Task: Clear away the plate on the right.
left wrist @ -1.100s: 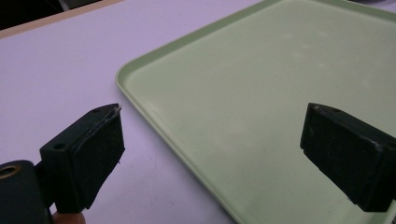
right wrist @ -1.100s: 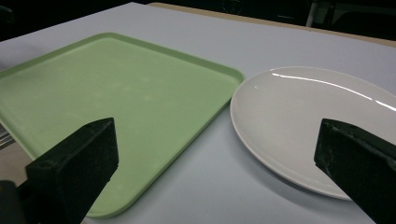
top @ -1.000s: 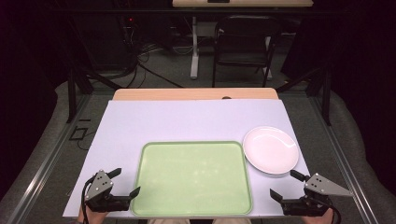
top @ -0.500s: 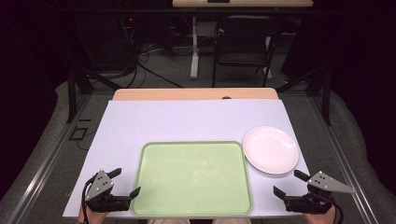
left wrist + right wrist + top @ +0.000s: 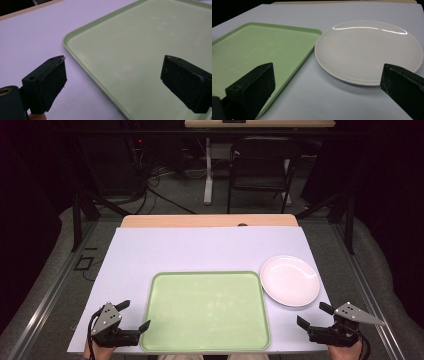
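While both hand-held grippers, left (image 5: 131,316) and right (image 5: 314,315), hover spread and empty, approach the plate (image 5: 290,280) rim low, clear of the tray (image 5: 207,340).

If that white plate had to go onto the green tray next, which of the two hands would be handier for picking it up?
Probably the right. The right gripper sits open just near the white plate, with its jaws facing the rim. The left gripper is across the green tray, far from the plate.
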### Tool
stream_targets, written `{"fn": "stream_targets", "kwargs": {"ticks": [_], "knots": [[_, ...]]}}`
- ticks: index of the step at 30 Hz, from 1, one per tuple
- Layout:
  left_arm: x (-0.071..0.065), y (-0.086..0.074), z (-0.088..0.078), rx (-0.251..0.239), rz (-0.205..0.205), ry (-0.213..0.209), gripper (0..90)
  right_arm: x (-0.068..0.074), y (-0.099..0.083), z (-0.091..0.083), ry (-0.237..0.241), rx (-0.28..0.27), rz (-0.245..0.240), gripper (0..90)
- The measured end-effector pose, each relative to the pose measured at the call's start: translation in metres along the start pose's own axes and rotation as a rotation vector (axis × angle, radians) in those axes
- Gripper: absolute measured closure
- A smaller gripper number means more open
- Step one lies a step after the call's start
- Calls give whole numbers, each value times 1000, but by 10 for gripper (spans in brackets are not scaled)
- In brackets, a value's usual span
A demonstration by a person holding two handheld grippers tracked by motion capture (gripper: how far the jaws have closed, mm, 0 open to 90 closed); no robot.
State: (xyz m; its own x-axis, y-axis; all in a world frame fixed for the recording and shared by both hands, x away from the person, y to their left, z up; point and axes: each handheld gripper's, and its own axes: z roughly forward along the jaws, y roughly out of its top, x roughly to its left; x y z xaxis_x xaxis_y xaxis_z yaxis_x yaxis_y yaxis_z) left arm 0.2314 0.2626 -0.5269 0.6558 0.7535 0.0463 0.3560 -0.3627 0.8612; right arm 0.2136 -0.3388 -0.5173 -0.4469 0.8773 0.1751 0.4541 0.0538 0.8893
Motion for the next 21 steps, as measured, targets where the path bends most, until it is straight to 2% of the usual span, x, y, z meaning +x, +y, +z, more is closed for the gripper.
{"fn": "stream_targets", "kwargs": {"ticks": [12,17,21], "knots": [[0,0,0,1,1,0,64,-6,-2,0,-12,6,37,0],[0,0,0,1,1,1,65,-9,-2,1,-25,17,73,0],[0,0,0,0,0,1,65,-15,-4,3,-42,25,124,0]]}}
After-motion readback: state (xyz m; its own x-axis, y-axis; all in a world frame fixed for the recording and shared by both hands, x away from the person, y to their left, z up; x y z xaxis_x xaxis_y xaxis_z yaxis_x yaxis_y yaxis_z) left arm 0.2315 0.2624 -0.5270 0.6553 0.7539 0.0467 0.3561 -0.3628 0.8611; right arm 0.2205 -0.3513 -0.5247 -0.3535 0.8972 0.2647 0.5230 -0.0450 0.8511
